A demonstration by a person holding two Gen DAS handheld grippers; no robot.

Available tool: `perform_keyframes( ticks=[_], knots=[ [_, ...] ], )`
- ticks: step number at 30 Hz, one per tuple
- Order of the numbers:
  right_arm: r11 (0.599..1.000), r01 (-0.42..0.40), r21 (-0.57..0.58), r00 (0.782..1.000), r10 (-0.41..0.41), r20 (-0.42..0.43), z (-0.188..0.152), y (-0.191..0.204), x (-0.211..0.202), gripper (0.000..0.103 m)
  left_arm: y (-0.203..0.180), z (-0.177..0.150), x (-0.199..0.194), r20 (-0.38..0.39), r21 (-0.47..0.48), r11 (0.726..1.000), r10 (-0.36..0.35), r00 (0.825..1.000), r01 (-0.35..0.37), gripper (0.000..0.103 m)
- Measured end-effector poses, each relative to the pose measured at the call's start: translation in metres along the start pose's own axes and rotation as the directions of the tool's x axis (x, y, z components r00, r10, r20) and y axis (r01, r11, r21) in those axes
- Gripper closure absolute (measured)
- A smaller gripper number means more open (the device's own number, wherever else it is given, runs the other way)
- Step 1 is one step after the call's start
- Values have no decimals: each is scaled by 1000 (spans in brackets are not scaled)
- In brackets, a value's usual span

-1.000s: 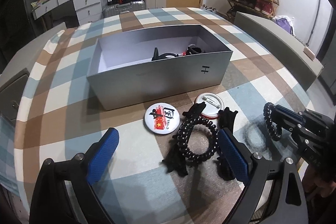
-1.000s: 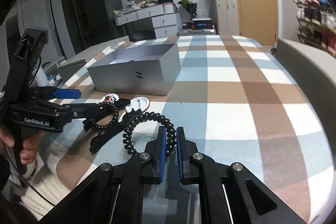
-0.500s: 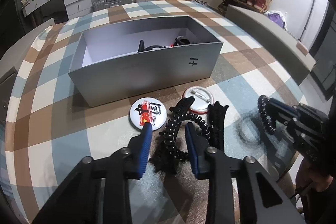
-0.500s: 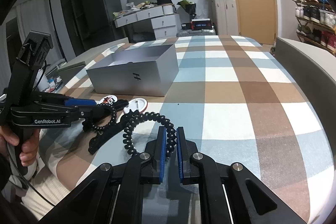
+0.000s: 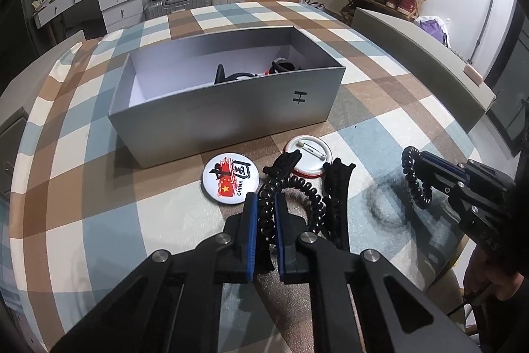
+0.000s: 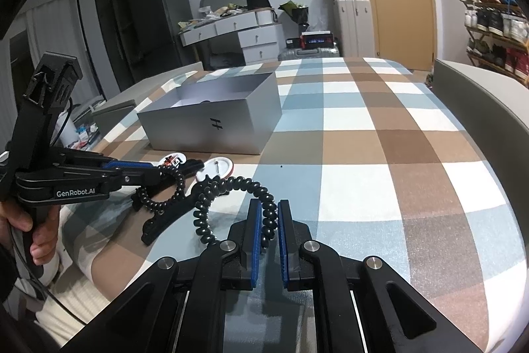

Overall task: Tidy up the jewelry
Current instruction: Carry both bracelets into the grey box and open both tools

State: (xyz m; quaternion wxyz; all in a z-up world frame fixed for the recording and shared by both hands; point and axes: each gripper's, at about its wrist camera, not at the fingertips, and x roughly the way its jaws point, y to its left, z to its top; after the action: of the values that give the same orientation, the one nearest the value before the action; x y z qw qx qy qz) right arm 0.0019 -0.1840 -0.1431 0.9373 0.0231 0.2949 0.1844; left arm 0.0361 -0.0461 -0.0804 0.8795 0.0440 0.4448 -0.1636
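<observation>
Item one: my left tool (image 5: 264, 207), pads closed on a black coil tie (image 5: 291, 197) lying on the checked cover just in front of the grey box (image 5: 231, 108), draped over a black clip (image 5: 335, 187); I judge the grip is for carrying it into the box. Item two: my right tool (image 6: 267, 214), pads pinching a second coil tie (image 6: 231, 187), lifted clear, to the box's front right, presumably queued for the same drop. Item three: two badges touching the clip, just before the box; one (image 5: 231, 177) reads "CHINA" with a red flag, the other (image 5: 305, 156) lies pin-side up. The box bears an "H" mark and holds dark items. The left tool body reads "GenRobot.AI".
</observation>
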Motion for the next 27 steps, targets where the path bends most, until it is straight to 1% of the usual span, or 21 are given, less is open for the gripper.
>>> perform_keyframes(
  ticks=[6, 10, 15, 20, 23, 27],
  knots=[
    [1000, -5, 1, 1000, 5, 5, 2, 3, -2, 94, -2, 1, -11, 34, 6, 1000, 9, 999, -9, 98],
    [1000, -18, 7, 1000, 18, 22, 6, 5, -6, 94, 2, 3, -21, 62, -22, 999, 36, 997, -35, 98],
    [999, -37, 0, 998, 37, 48, 14, 10, -13, 94, 12, 8, -33, 98, -59, 998, 16, 995, -11, 98],
    [998, -67, 1, 994, 66, 82, 32, 12, -18, 94, 25, 21, -44, 141, -100, 995, -8, 990, 22, 98],
    [996, -94, 8, 991, 92, 100, 50, 11, -16, 94, 28, 32, -47, 169, -101, 994, -16, 985, 33, 98],
    [994, -109, 10, 987, 108, 116, 75, 12, -8, 94, 35, 50, -46, 207, -98, 994, -28, 978, 49, 98]
  ],
)
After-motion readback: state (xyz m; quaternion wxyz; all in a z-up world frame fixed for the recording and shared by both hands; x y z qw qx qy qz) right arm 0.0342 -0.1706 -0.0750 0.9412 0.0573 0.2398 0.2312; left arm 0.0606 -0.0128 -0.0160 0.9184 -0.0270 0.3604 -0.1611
